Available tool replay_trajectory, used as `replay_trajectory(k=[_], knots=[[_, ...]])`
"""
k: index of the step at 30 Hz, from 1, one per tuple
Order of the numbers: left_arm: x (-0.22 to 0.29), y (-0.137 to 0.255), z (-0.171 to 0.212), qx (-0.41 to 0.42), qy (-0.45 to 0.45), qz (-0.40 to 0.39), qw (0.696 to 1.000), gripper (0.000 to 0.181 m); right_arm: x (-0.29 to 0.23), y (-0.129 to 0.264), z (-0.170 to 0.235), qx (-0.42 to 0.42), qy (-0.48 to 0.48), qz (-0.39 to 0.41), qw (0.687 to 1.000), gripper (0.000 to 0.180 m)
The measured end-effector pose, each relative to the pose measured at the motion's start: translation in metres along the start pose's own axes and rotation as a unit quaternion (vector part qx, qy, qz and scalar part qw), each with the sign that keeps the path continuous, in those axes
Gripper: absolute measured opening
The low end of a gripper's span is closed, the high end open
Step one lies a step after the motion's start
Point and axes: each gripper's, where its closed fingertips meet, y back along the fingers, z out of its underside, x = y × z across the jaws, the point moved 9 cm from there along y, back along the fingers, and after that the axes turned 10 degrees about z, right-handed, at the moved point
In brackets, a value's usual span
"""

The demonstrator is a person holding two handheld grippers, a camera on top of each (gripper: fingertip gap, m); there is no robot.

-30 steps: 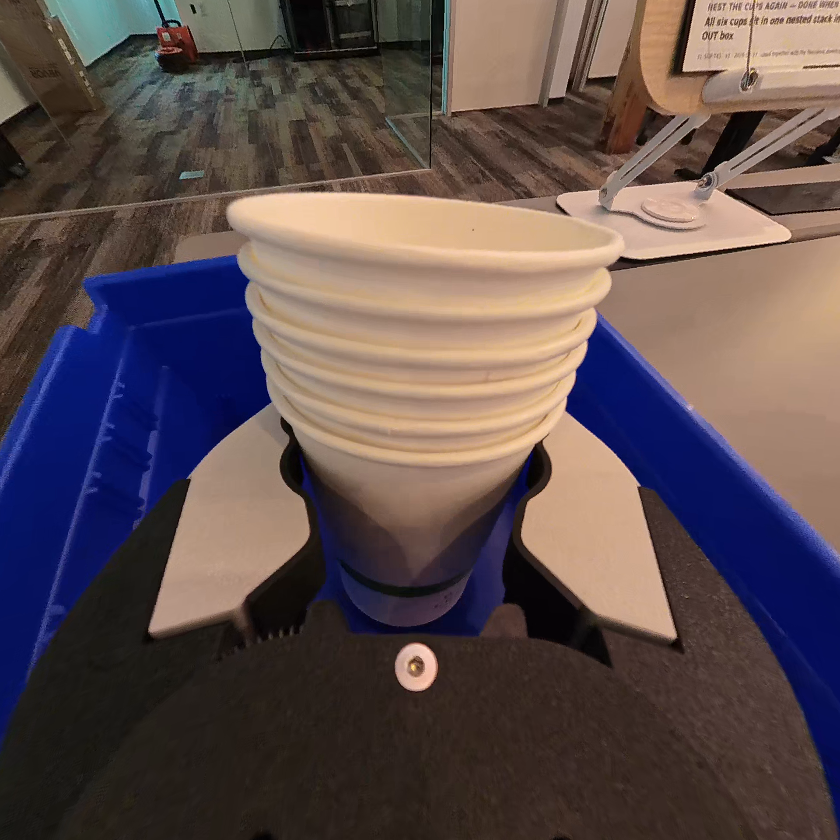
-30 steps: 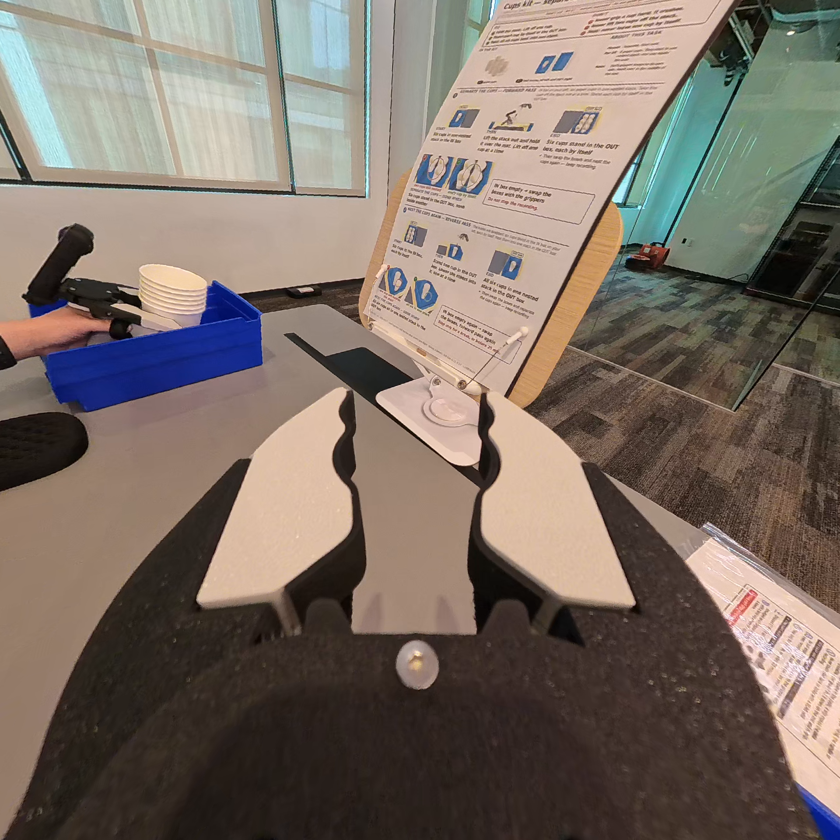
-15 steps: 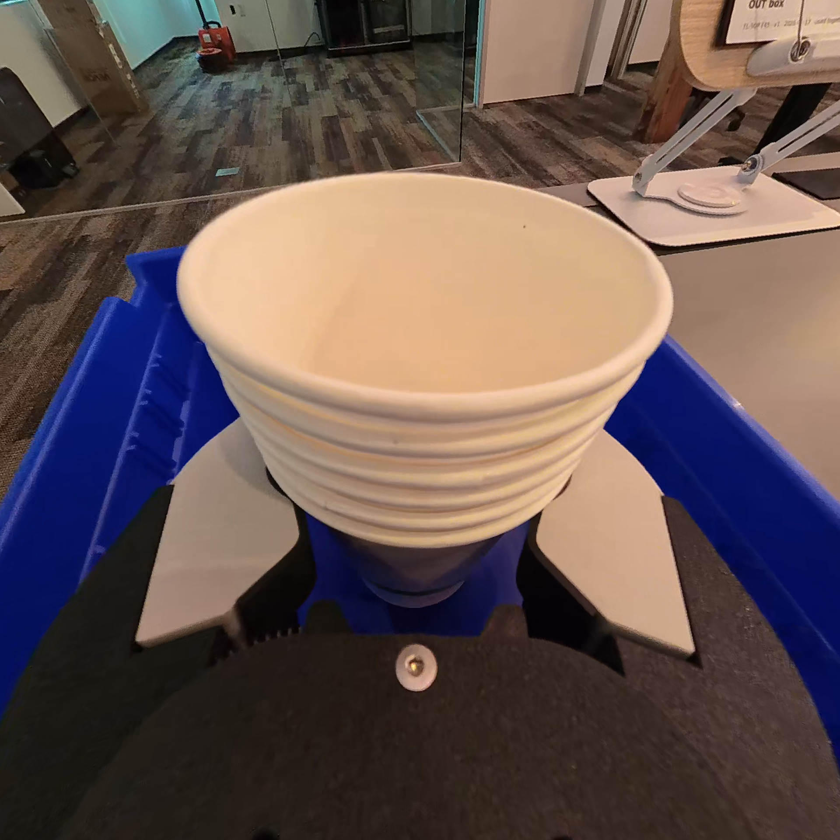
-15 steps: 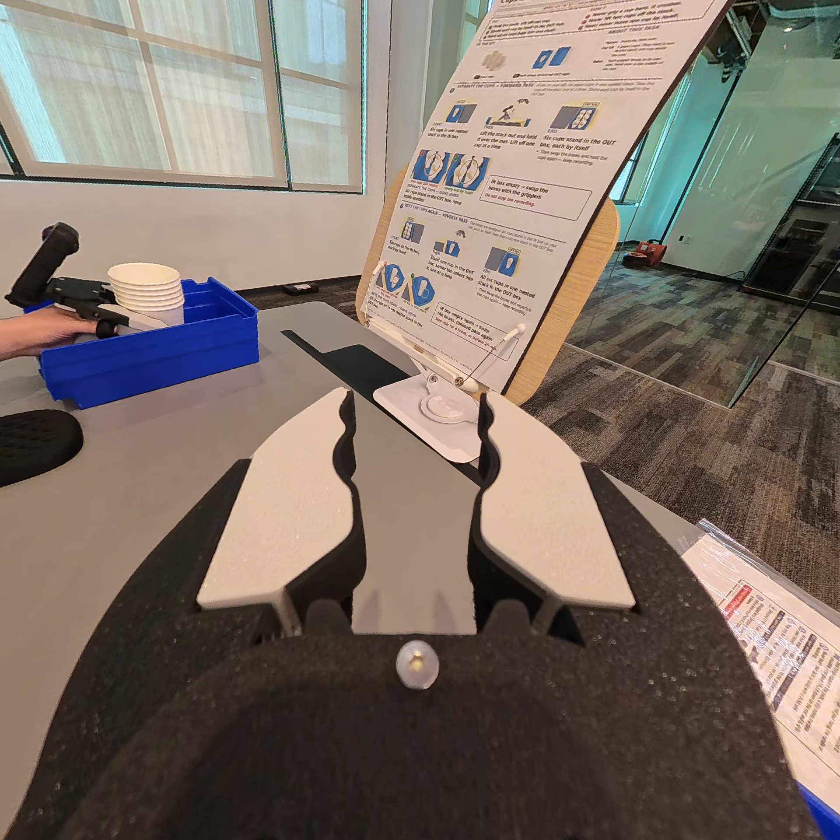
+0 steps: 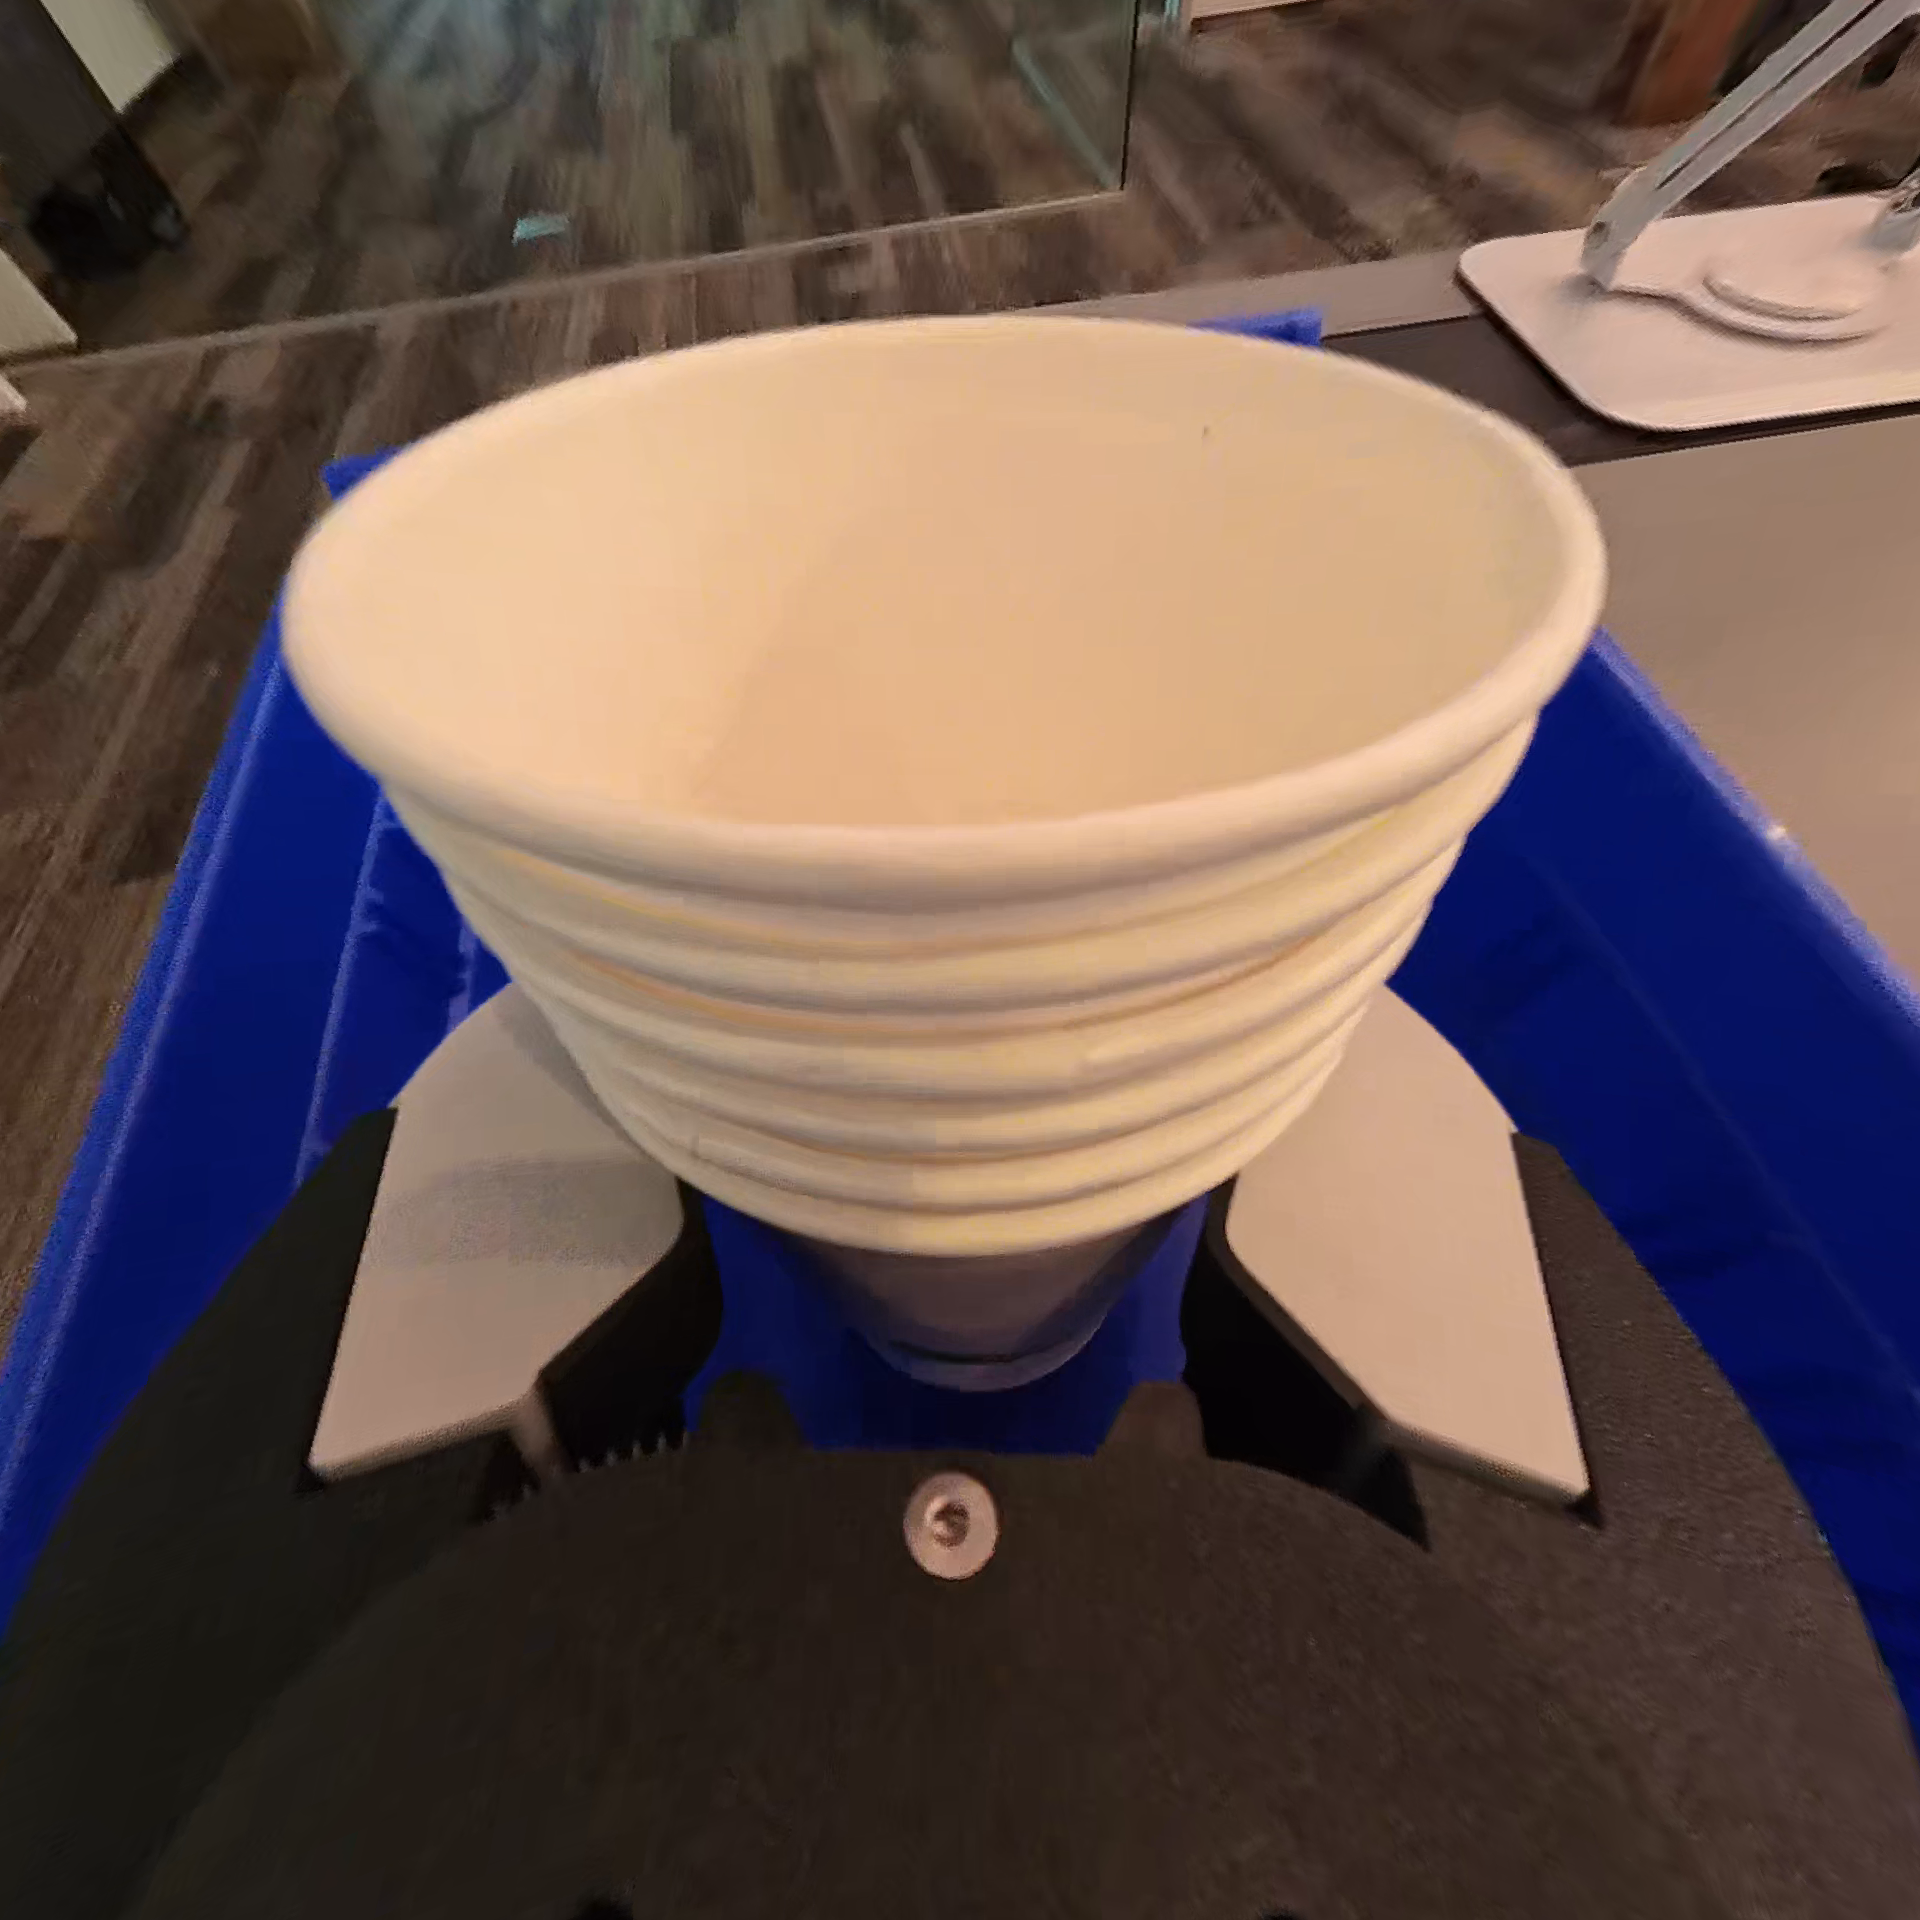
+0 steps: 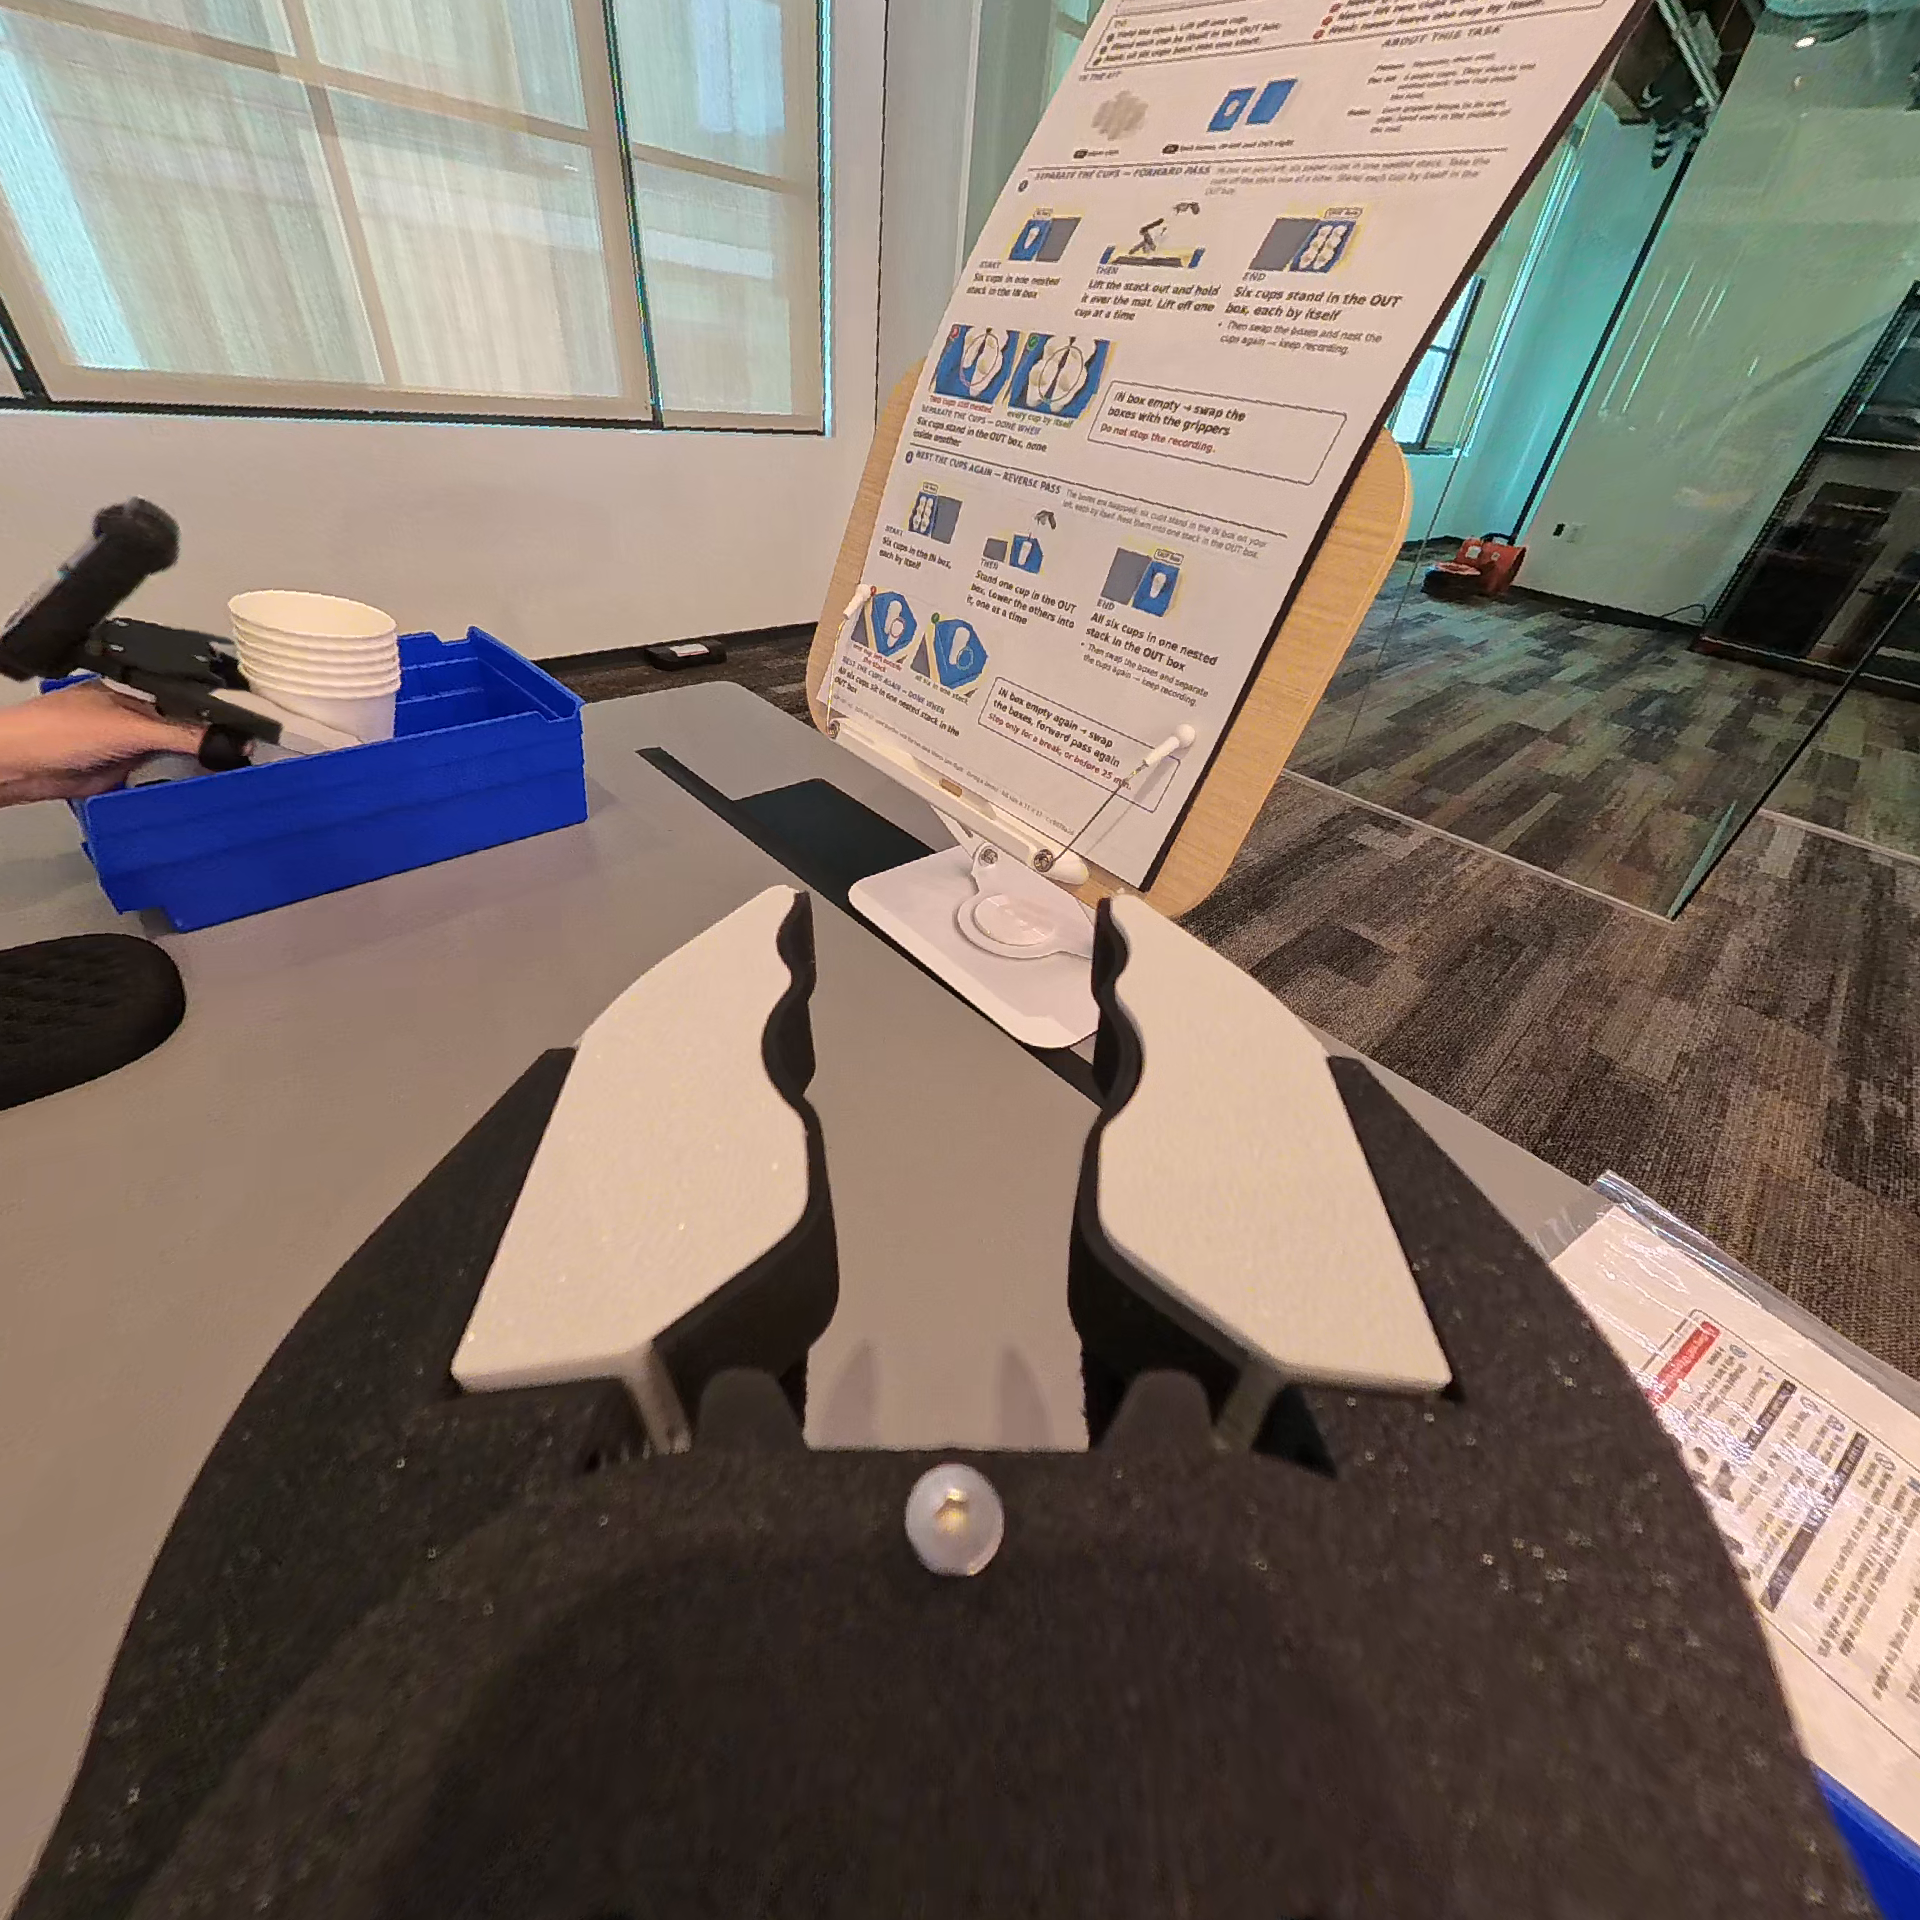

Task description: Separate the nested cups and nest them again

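A nested stack of several white paper cups (image 5: 935, 935) fills the left wrist view, tilted with its mouth toward the camera. My left gripper (image 5: 948, 1039) is shut on the stack's lower part and holds it above the blue bin (image 5: 1662, 1039); its fingertips are hidden behind the rims. In the right wrist view the stack (image 6: 322, 675) sits raised over the bin (image 6: 343, 821) at far left, with the left gripper (image 6: 260, 717) on it. My right gripper (image 6: 948, 904) is open and empty, low over the grey table (image 6: 312, 1091).
An instruction board (image 6: 1195, 364) on a white stand base (image 6: 997, 935) stands ahead of the right gripper. A black pad (image 6: 73, 1008) lies at the left edge. A plastic-sleeved sheet (image 6: 1766, 1455) lies at the right. A hand (image 6: 83, 738) holds the left gripper.
The left gripper has lifted the cup stack out of the blue bin and tilted it, so the top cup's mouth now faces the camera. The right gripper has barely moved.
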Motion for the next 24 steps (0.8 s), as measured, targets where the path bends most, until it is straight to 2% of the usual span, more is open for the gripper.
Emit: replay_trajectory(k=[8, 18, 24], knots=[[-0.006, -0.001, 0.002, 0.022, 0.037, 0.008, 0.999, 0.108, 0.0, 0.002, -0.002, 0.005, 0.0, 0.0, 1.0, 0.05], [-0.007, -0.041, -0.017, 0.016, -0.039, -0.018, 0.999, 0.109, 0.0, -0.001, 0.001, -0.004, 0.004, 0.0, 1.0, 0.049], [-0.009, -0.053, -0.022, 0.041, -0.037, -0.014, 0.998, 0.11, 0.003, -0.003, 0.005, -0.014, 0.007, 0.005, 1.0, 0.049]])
